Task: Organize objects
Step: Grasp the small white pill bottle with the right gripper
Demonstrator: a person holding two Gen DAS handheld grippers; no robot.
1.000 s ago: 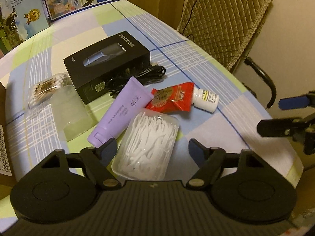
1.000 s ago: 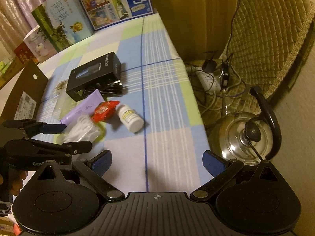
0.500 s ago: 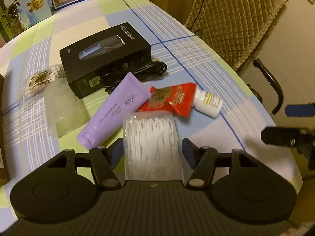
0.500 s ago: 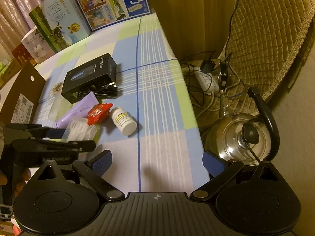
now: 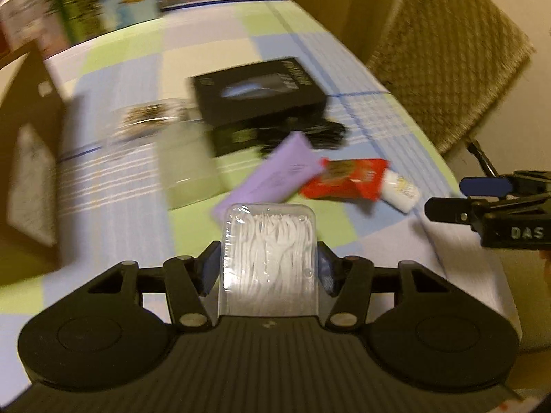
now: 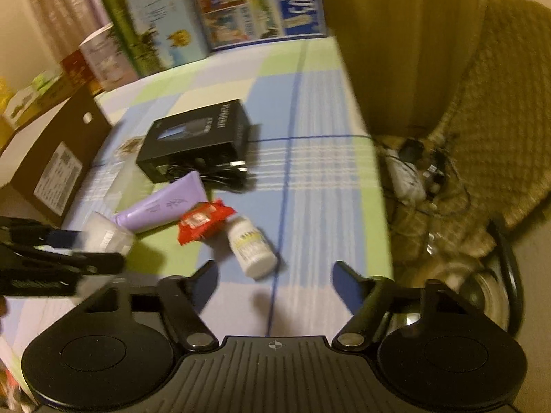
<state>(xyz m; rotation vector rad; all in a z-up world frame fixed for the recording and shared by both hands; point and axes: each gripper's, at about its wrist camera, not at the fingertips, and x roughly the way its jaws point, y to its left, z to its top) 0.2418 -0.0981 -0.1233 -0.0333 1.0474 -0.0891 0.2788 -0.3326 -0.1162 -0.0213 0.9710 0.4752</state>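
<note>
My left gripper (image 5: 268, 265) is shut on a clear box of white floss picks (image 5: 268, 251) and holds it above the checked tablecloth. Beyond it lie a purple tube (image 5: 275, 175), a red packet (image 5: 347, 177), a white pill bottle (image 5: 401, 191), a black box (image 5: 258, 93) with a black cable (image 5: 310, 132), a clear plastic cup (image 5: 189, 168) and a bag of cotton swabs (image 5: 148, 118). My right gripper (image 6: 275, 273) is open and empty, just in front of the pill bottle (image 6: 253, 246). The left gripper with its box (image 6: 103, 235) shows at the left of the right wrist view.
A brown cardboard box (image 6: 55, 165) stands at the table's left. Milk cartons (image 6: 193, 20) line the far edge. A quilted chair (image 5: 447, 55) and a metal kettle (image 6: 482, 296) on the floor sit right of the table edge (image 6: 375, 179).
My left gripper closed on the floss pick box and lifted it, swinging left. My right gripper moved forward and left toward the pill bottle.
</note>
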